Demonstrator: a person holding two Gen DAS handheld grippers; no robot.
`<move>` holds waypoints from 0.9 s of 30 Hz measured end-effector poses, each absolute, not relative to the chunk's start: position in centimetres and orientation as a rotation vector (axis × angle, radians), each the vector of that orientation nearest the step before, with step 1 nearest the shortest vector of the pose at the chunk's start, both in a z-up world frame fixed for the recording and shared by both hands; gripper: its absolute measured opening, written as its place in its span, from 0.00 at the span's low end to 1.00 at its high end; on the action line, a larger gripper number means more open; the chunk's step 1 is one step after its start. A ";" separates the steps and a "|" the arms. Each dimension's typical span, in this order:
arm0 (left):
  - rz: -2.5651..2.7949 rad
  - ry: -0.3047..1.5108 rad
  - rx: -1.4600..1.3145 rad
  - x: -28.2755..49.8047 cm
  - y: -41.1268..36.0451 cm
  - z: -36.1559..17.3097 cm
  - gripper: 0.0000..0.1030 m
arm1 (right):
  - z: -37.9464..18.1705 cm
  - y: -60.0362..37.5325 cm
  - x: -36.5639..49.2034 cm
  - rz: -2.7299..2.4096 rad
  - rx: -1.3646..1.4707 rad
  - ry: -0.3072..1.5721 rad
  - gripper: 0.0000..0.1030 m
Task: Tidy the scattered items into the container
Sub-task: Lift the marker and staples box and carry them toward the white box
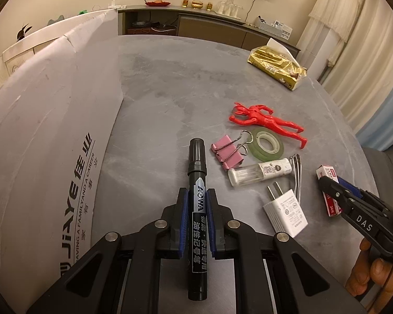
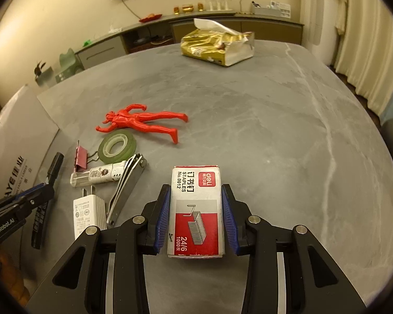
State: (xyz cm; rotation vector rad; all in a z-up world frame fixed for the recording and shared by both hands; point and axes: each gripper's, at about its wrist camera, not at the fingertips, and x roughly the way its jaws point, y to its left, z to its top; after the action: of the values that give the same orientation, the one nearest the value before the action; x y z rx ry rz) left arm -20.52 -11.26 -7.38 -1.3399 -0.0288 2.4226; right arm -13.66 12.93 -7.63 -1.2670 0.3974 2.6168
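My left gripper (image 1: 197, 193) is shut on a black marker (image 1: 197, 162), which points forward along the fingers. The cap end sticks out past the blue pads. The grey printed cardboard box (image 1: 52, 130) stands close on its left. My right gripper (image 2: 195, 191) is shut on a red and white staples box (image 2: 196, 209), label up, low over the grey table (image 2: 262, 130). Scattered between the grippers lie a red toy figure (image 2: 141, 120), a green tape roll (image 2: 117, 147), a pink binder clip (image 2: 81, 159), a clear tube (image 2: 99, 176), a nail clipper (image 2: 125, 188) and a white charger plug (image 2: 87, 214).
A gold tissue pack (image 2: 217, 48) sits at the table's far side. A low cabinet (image 2: 222, 26) with small ornaments runs along the back wall, and curtains (image 2: 366, 39) hang on the right. A hand (image 1: 366, 269) grips the right tool's handle.
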 end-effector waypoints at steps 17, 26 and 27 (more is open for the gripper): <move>2.415 -0.003 -1.288 -15.8 -11.1 -5.4 0.14 | -5.9 13.2 -9.6 2.654 -1.245 0.537 0.38; 2.410 -0.001 -1.258 -12.9 -11.3 -3.9 0.14 | -4.2 12.6 -7.0 2.683 -1.218 0.563 0.38; 2.411 0.000 -1.253 -12.6 -11.3 -3.7 0.14 | -4.0 12.5 -6.7 2.687 -1.216 0.563 0.38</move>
State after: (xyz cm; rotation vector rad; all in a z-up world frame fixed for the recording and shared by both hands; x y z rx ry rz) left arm -12.57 -11.30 -3.67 -1.2534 0.0002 2.4109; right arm -6.69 12.52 -3.96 -1.2160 0.5631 2.6869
